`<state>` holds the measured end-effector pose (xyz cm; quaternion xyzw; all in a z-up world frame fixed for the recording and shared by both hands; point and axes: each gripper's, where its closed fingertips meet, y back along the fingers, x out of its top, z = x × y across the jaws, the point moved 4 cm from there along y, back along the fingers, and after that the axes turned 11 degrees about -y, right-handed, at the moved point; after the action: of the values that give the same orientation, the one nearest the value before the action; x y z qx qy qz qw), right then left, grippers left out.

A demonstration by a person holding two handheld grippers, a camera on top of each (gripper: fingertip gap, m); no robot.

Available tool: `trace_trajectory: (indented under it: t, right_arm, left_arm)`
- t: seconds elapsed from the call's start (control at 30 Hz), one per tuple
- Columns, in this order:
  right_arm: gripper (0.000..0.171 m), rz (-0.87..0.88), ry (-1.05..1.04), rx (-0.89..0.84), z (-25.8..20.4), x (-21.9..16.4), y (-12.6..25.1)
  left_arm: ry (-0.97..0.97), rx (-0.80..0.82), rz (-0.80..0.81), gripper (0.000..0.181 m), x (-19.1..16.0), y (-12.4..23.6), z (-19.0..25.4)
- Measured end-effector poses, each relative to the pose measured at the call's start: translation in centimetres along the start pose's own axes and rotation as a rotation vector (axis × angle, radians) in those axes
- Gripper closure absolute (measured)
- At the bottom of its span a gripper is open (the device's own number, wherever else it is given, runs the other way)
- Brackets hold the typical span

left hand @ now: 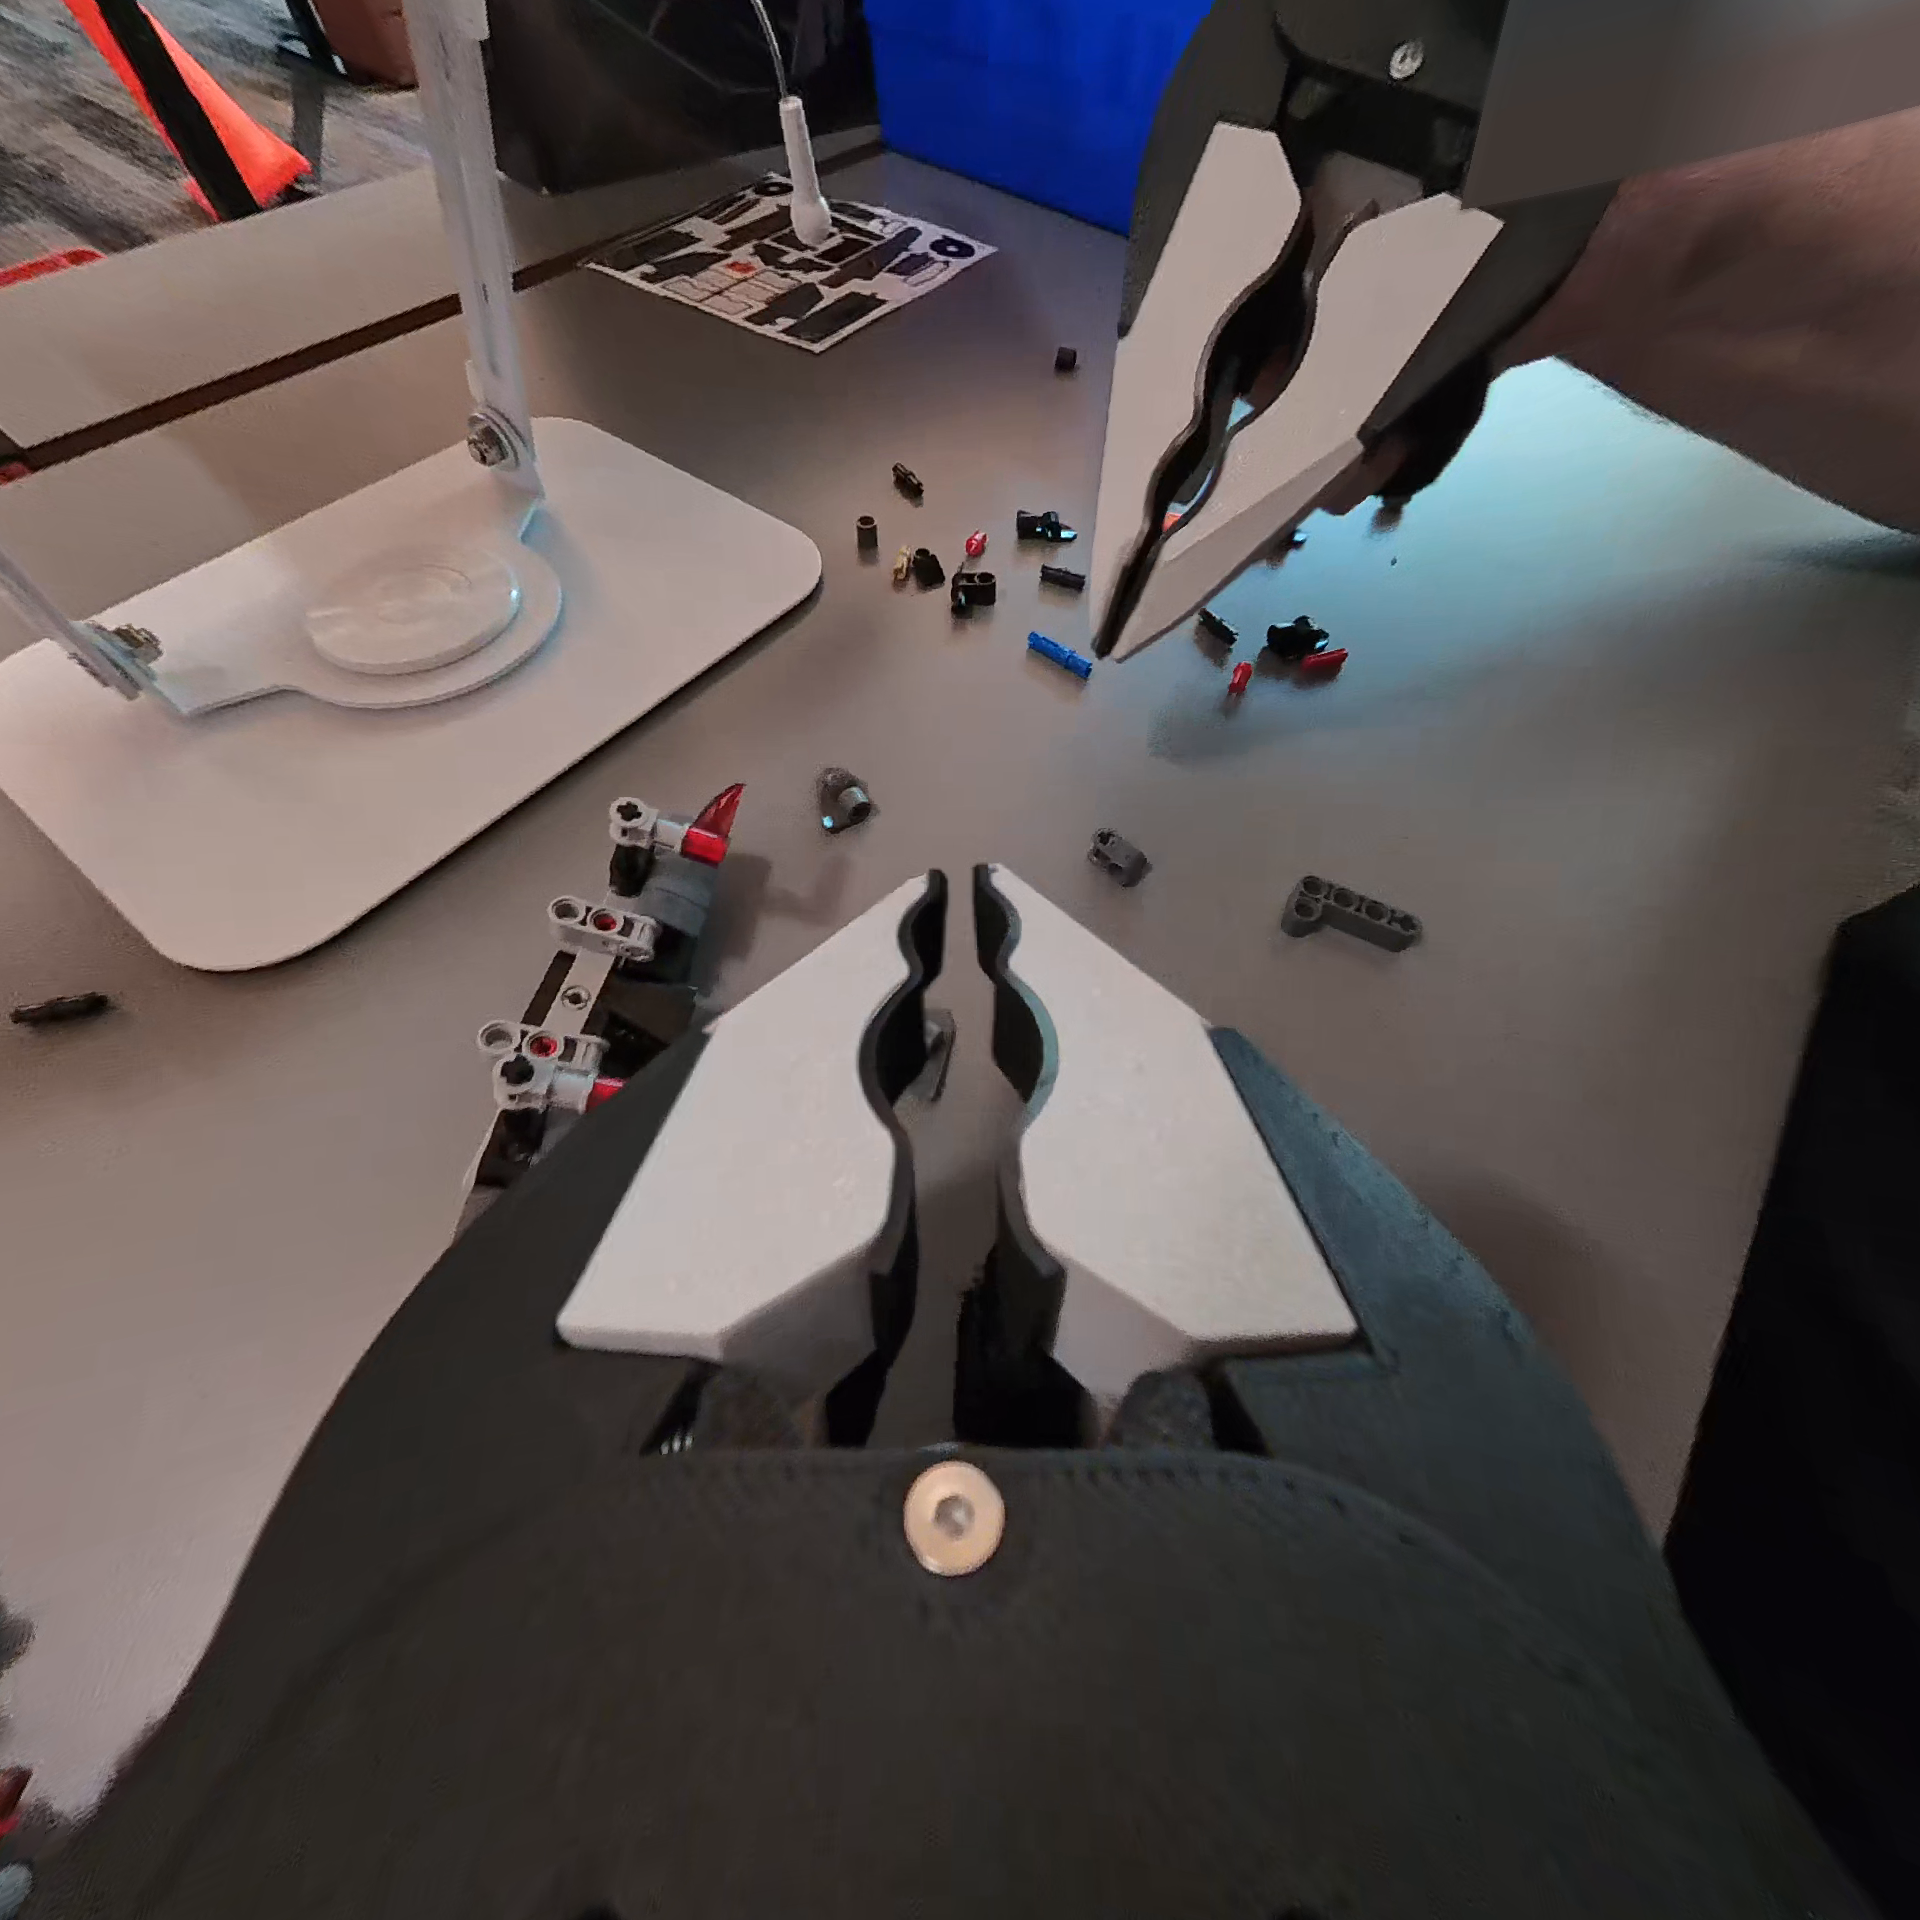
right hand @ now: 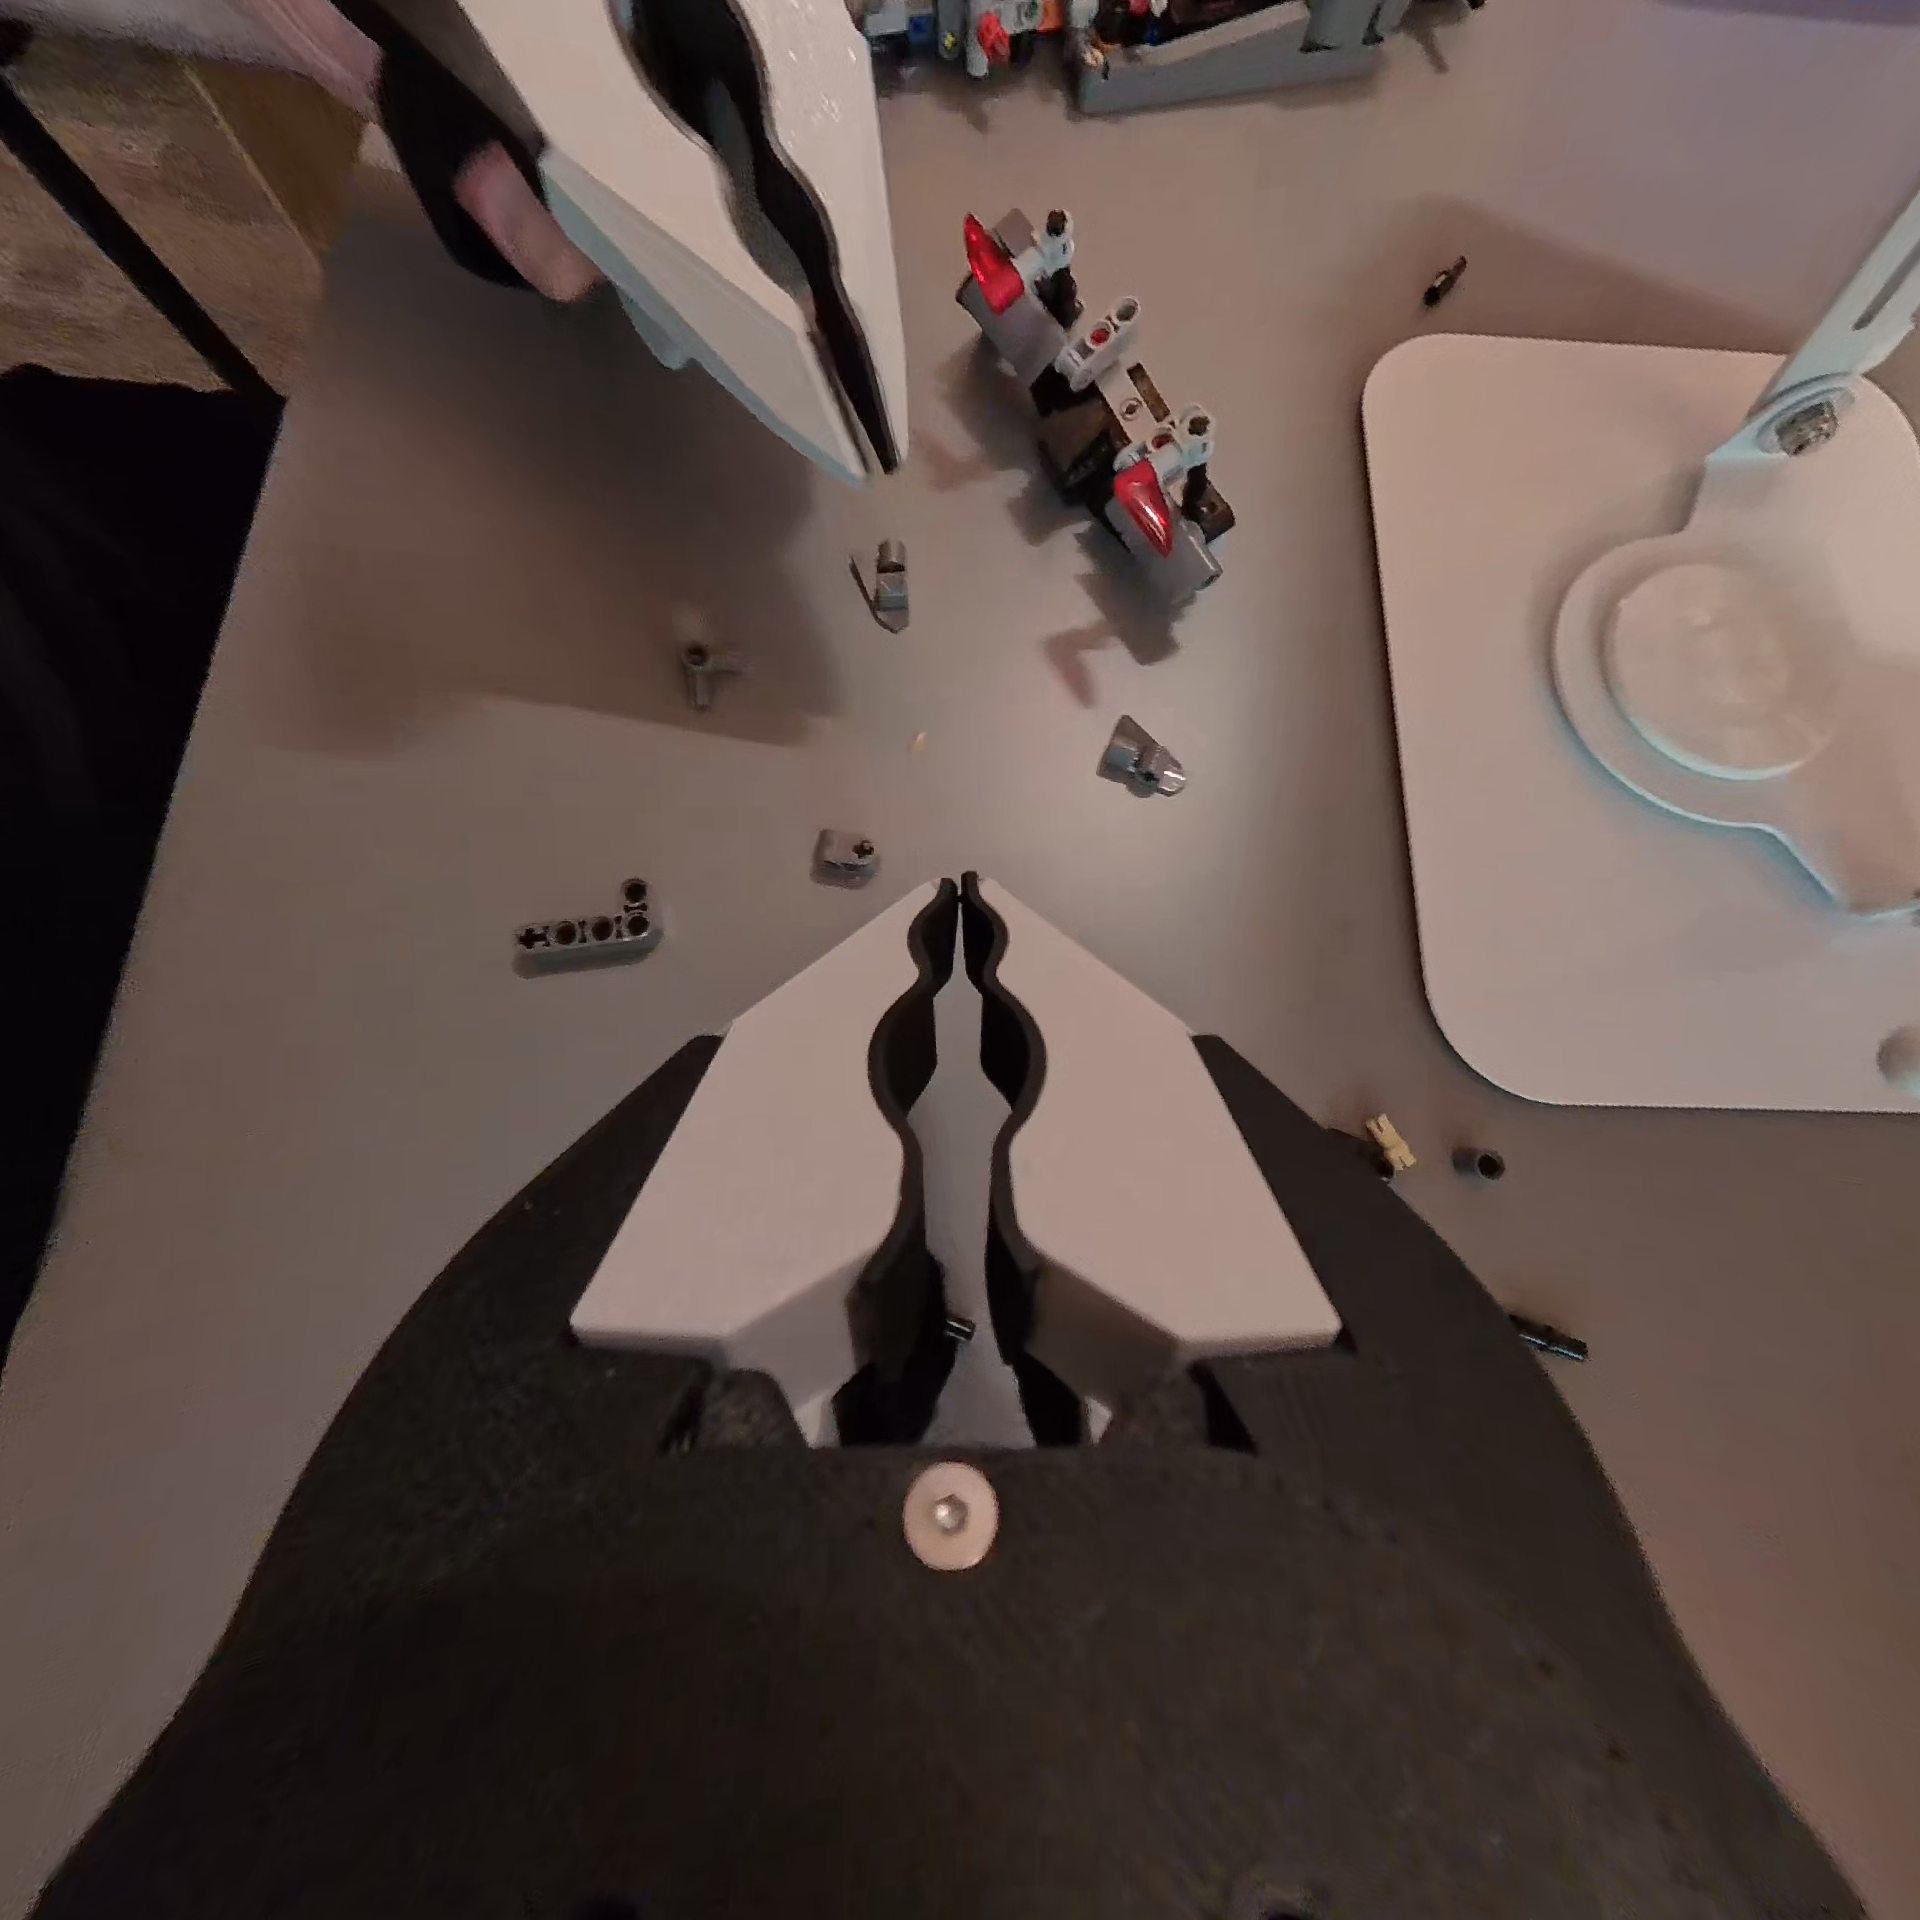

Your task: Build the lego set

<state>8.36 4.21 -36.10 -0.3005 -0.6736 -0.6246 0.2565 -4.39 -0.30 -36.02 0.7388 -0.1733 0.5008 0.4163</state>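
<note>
Your left gripper hovered over the grey desk, its jaws narrowed to a thin gap and holding nothing at the tips. The half-built model lay just left of it, beside the white stand base. Your right gripper hung with its jaws nearly touching, empty, over a scatter of small black, red and blue pins. A grey L-beam lay to its left, well apart from the model. A sticker sheet sat at the desk's far side.
</note>
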Motion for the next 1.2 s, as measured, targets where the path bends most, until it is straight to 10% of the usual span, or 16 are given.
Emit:
trace_trajectory:
  t: [0.3, 0.4, 1.2]
  right_arm:
    - [0.146, 0.01, -0.054, -0.035, 0.7, 0.1, 0.0]
    - [0.165, 0.023, -0.046, -0.057, 0.9, 0.1, 0.6]
    - [0.153, 0.118, -0.329, -0.278, 3.4, -6.8, 10.9]
  left_arm:
    - [0.041, 0.055, 0.082, 0.143, 0.6, 4.3, -1.3]
    - [0.048, 0.108, 0.091, 0.134, 0.7, 5.9, -2.5]
    - [0.068, 0.187, 0.075, 0.147, 0.1, 10.1, -2.8]
